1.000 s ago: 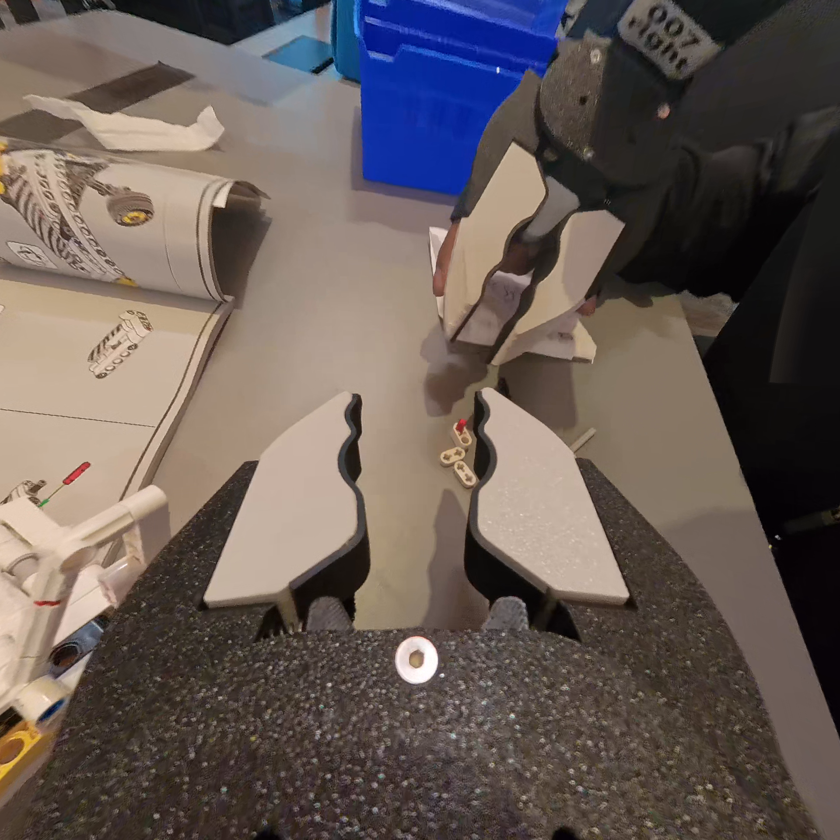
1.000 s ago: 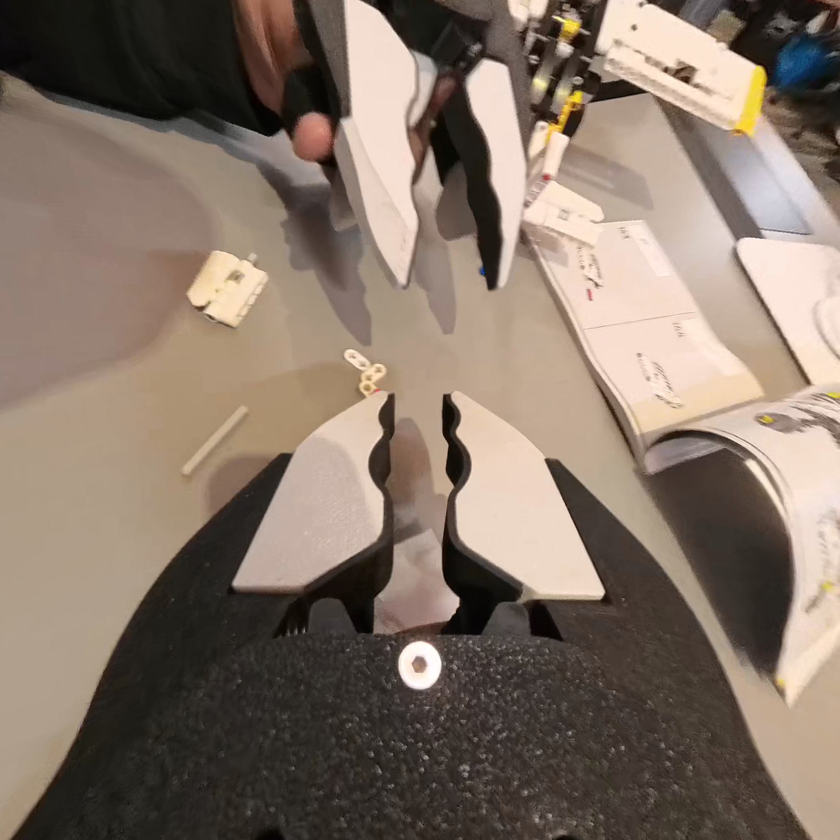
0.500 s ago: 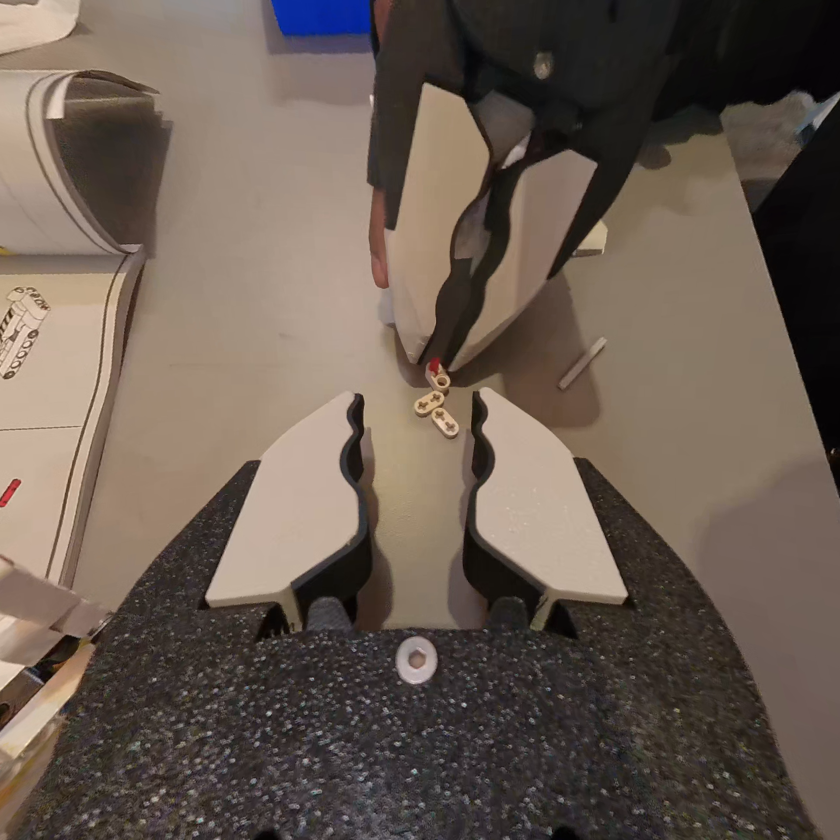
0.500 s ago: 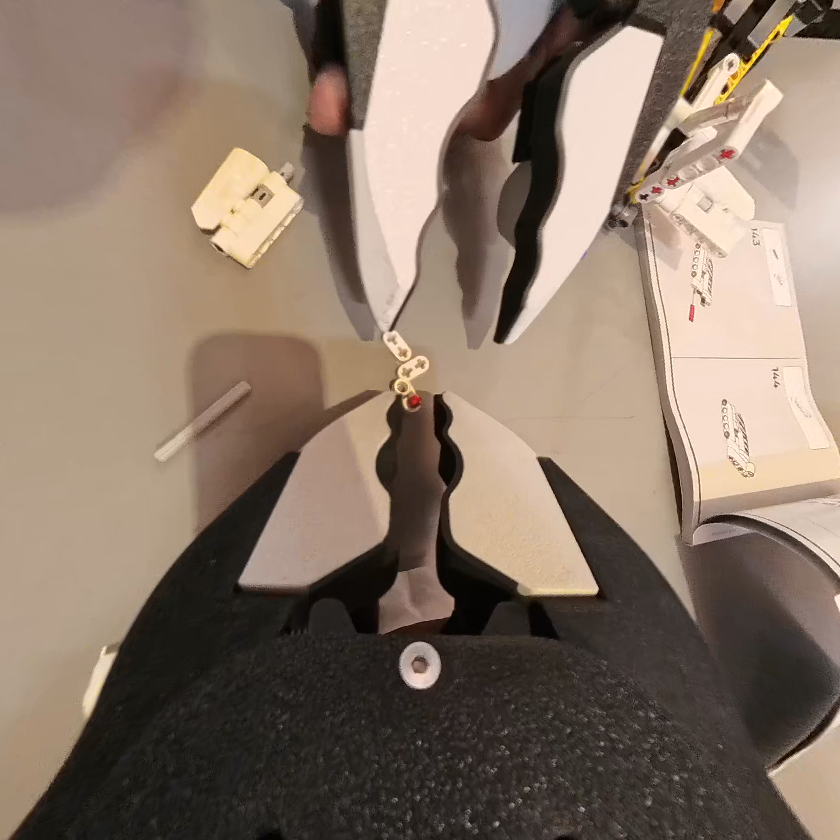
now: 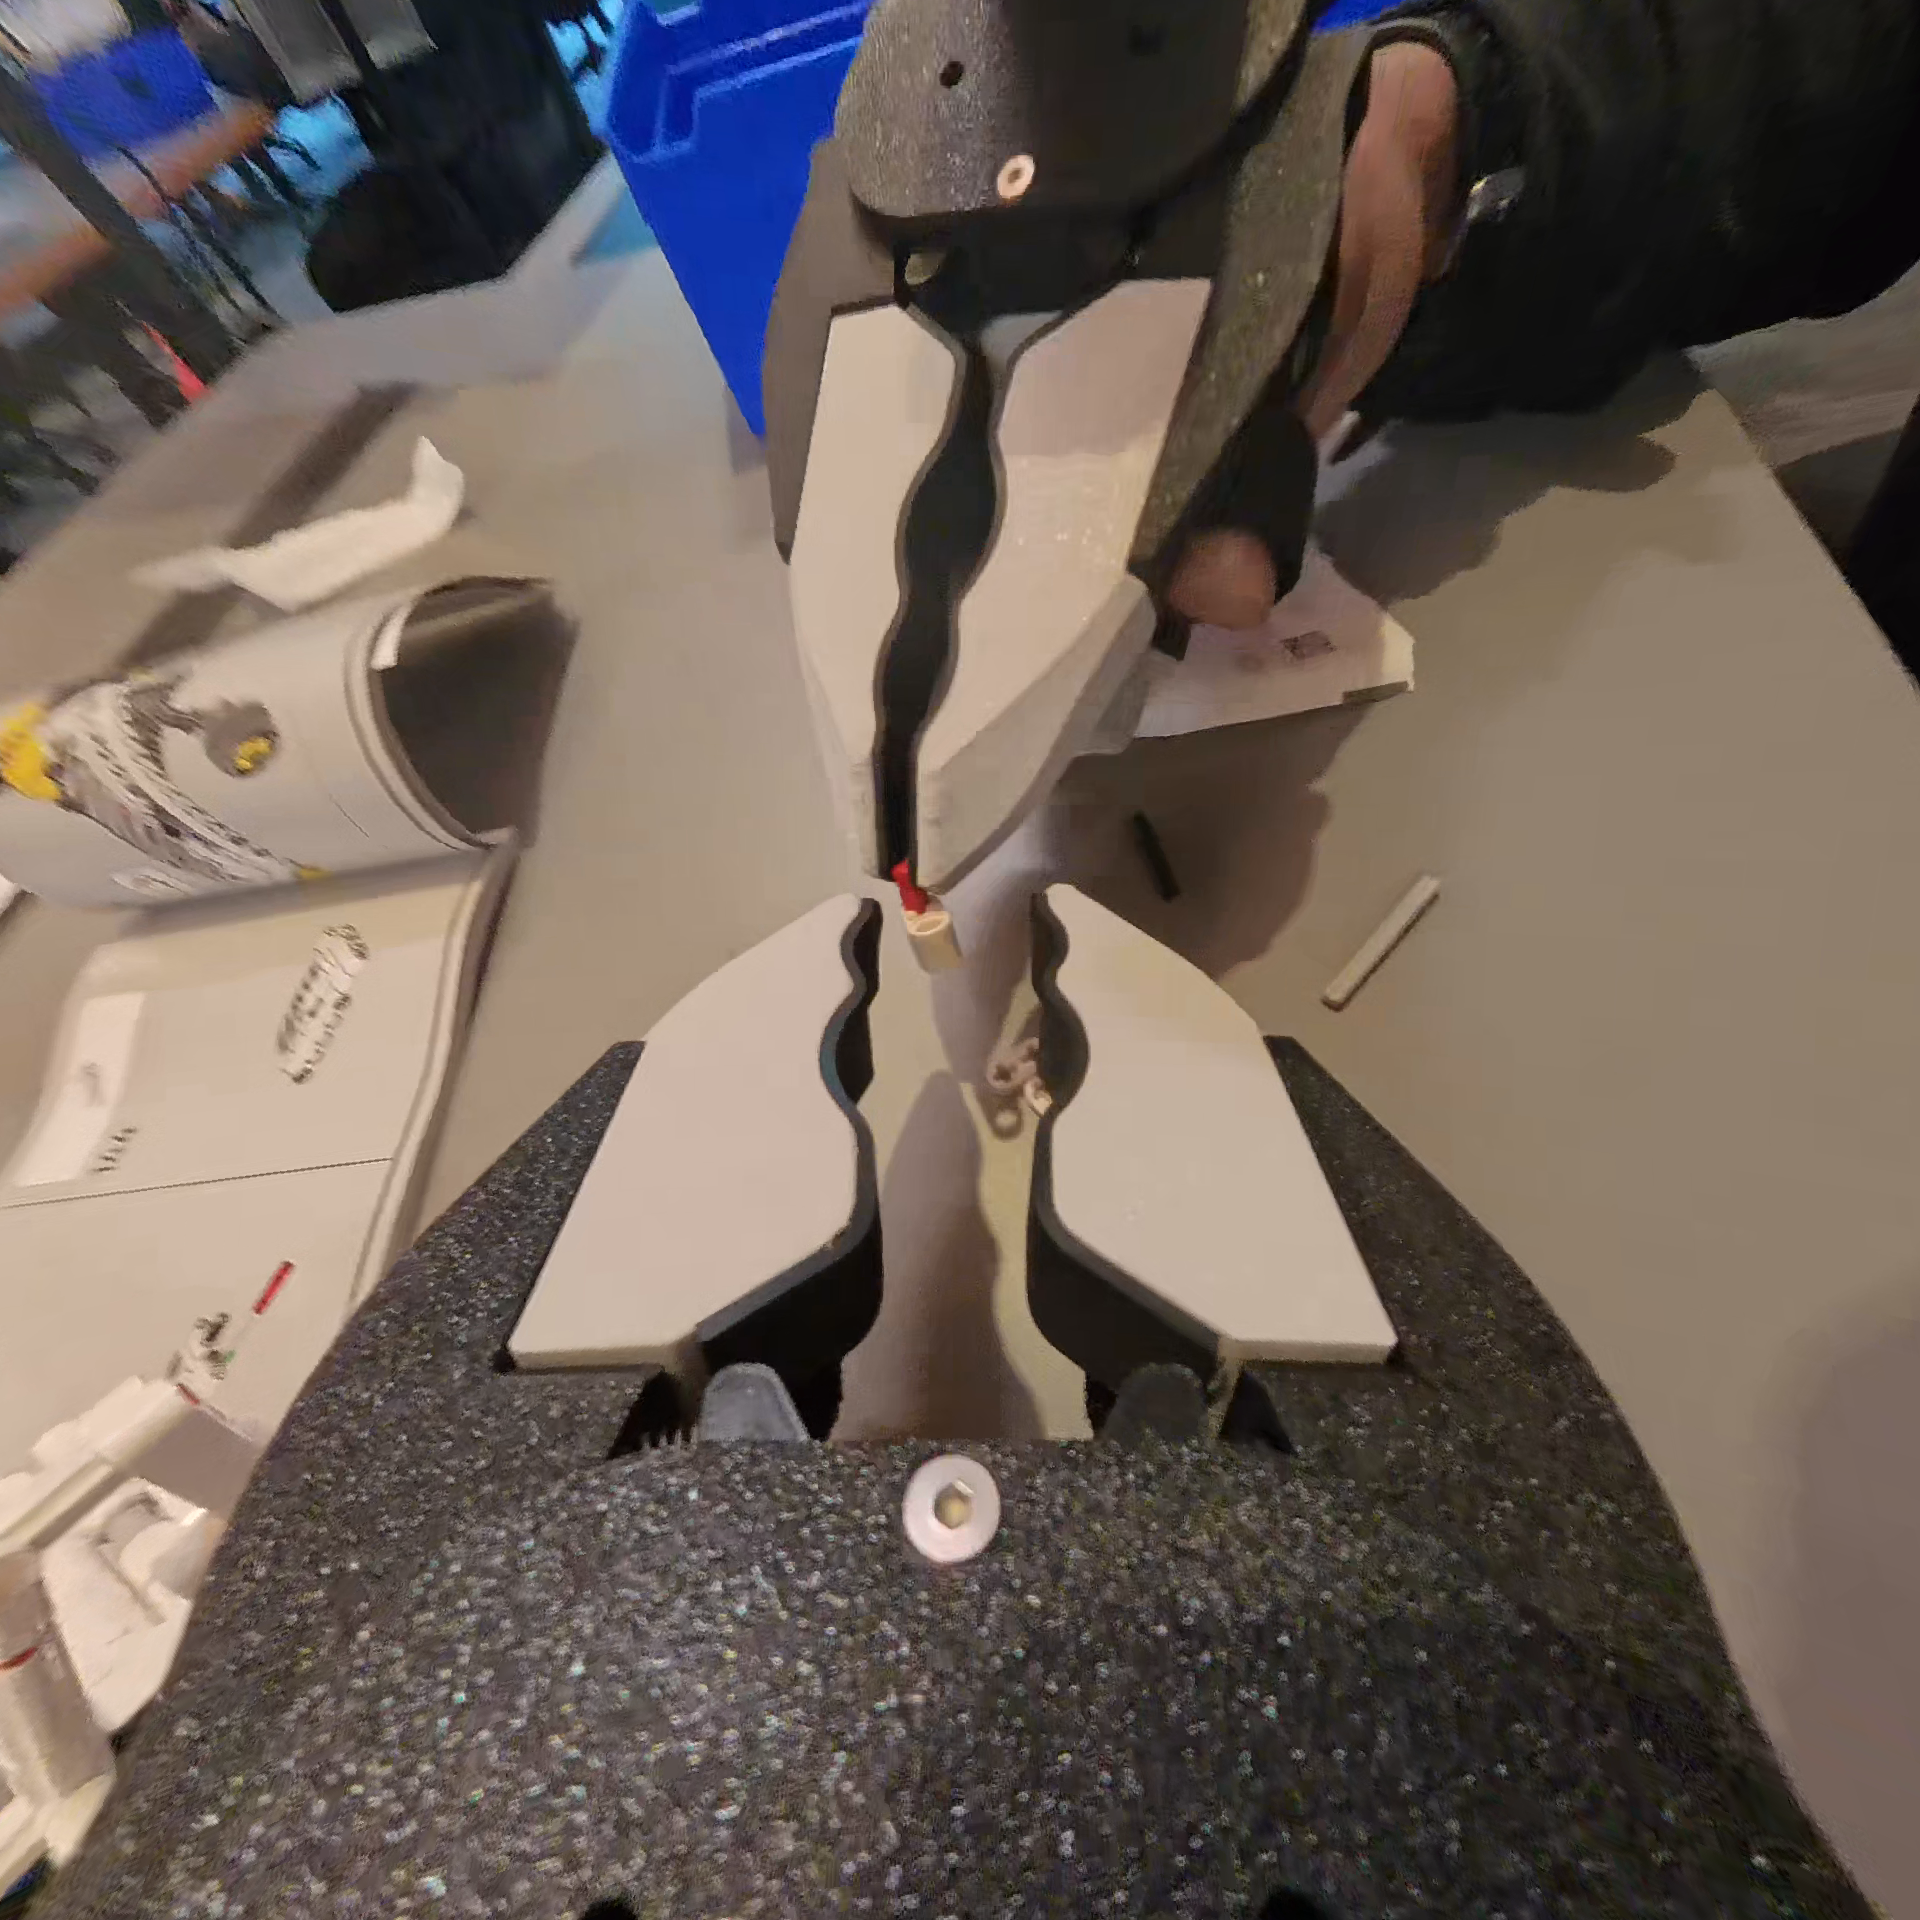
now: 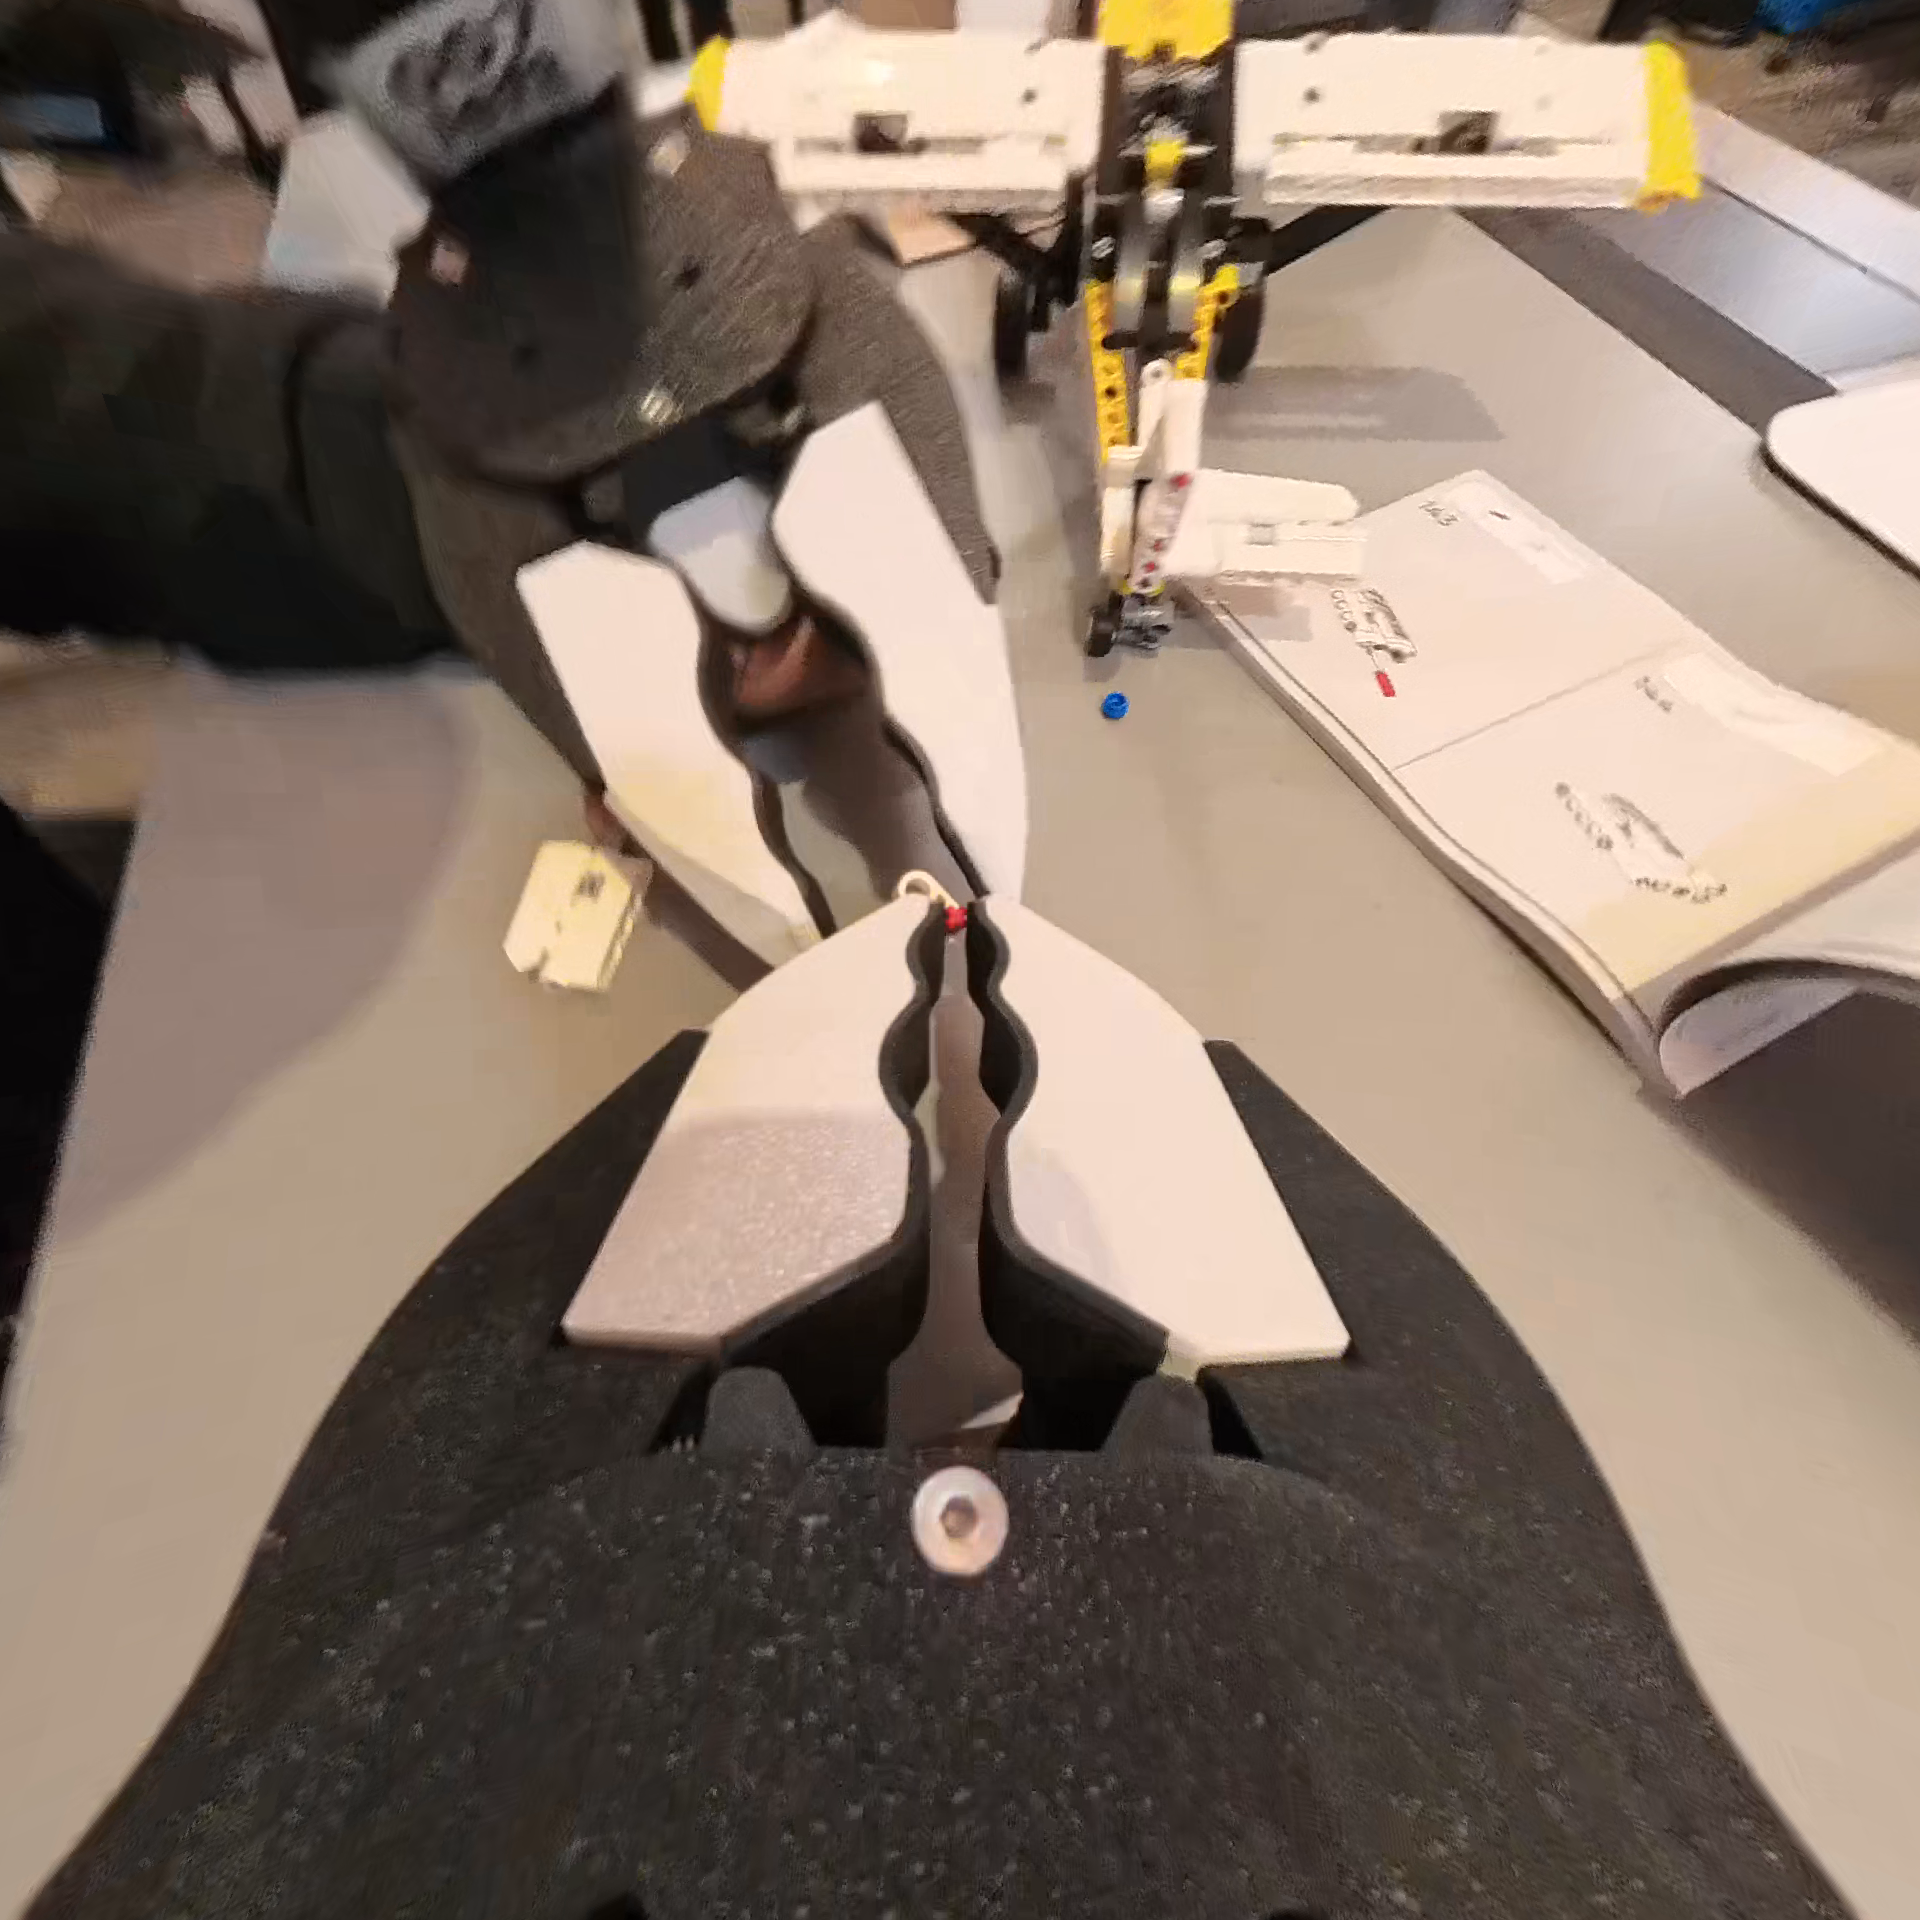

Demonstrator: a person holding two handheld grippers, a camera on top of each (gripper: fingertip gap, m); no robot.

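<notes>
Right gripper is pinched on a red pin with a tan link hanging from it. Left gripper is spread, the link between its tips, untouched; two more tan links lie on the desk beside its right finger.

Two grippers: right gripper, left gripper, two pale fingers on each. One red pin with one beige link hanging from it, at centre of frame. Two more small beige links lying lower right of centre on the bench. One pale grey rod and one short black rod at right. One blue bead above centre. One cream block at left. One white-and-yellow brick model at top. One open booklet at right. One blue bin at top. One crumpled white paper at upper left.
</notes>
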